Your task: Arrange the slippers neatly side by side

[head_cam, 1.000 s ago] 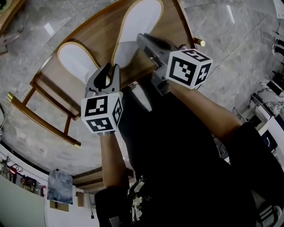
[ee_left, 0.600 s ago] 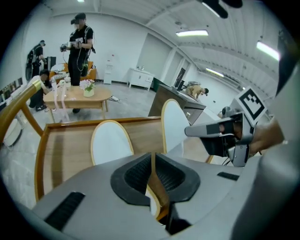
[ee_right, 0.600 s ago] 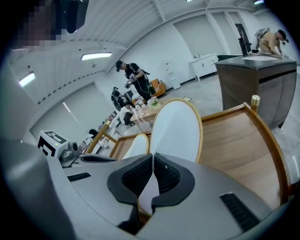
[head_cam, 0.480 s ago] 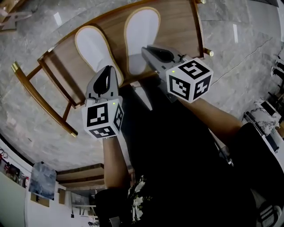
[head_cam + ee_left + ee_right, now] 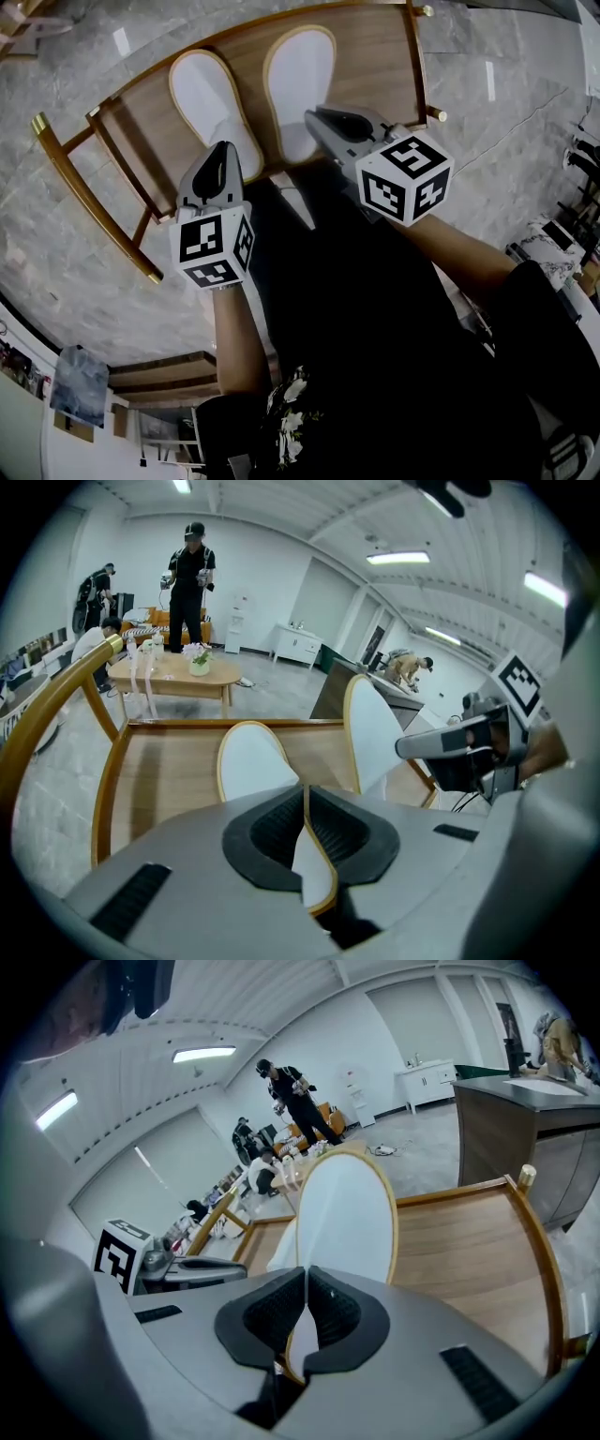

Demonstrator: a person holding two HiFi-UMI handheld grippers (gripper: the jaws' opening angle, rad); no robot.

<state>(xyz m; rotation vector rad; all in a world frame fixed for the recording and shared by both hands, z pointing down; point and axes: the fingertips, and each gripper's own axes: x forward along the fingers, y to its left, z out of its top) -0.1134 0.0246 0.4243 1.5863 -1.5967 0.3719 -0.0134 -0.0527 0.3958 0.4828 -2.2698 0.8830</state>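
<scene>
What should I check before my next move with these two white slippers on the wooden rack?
1. Left gripper grip: ok. Its fingers have just been closing and now pinch the heel rim of the left white, tan-edged slipper.
2. Right gripper grip: ok. It is shut on the heel rim of the right white slipper.
3. Slippers parallel: not ok. In the head view the toes splay apart.
4. Room on the brown wooden rack: ok. There is bare wood beside the right slipper.
5. Soles flat on the rack: cannot tell.
</scene>
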